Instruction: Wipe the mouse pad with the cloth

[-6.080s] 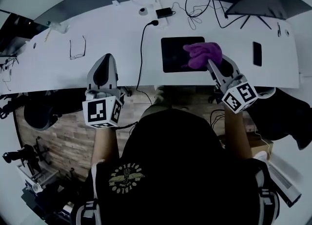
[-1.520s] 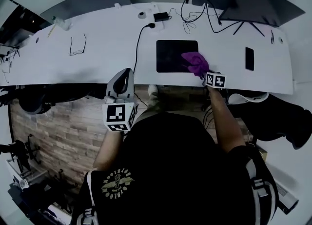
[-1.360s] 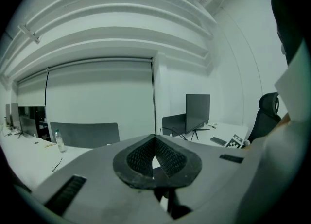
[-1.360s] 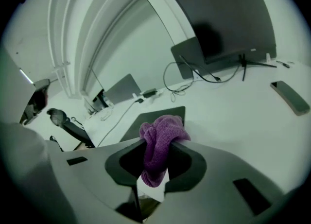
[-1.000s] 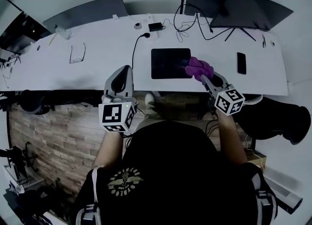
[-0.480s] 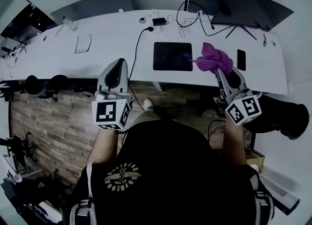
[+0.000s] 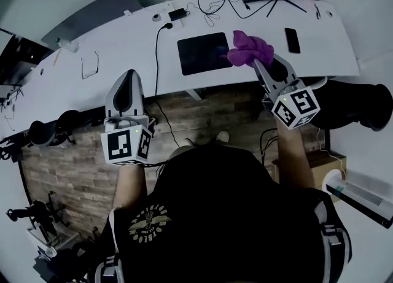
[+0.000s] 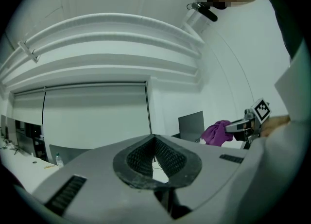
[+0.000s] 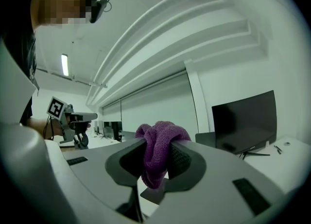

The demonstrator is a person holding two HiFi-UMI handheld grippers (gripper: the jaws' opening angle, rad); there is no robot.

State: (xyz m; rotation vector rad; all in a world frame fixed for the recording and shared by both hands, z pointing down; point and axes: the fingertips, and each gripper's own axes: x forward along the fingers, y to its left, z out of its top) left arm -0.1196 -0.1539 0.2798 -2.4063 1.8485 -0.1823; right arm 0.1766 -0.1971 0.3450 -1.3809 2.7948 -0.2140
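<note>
The head camera looked steeply down over the worktop (image 7: 123,42). Each gripper camera sat close behind its jaws, one catching the right gripper (image 8: 229,128), the other the left gripper (image 9: 94,117).

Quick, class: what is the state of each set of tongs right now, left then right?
Left tongs: closed, nothing between them.
Right tongs: closed on the purple cloth.

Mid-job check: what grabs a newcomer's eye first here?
The purple terry cloth, bunched between the jaws of the right gripper, stands out by the right edge of the black rectangular mouse pad on the white desk. The left gripper hangs shut and empty at the desk's near edge.
</note>
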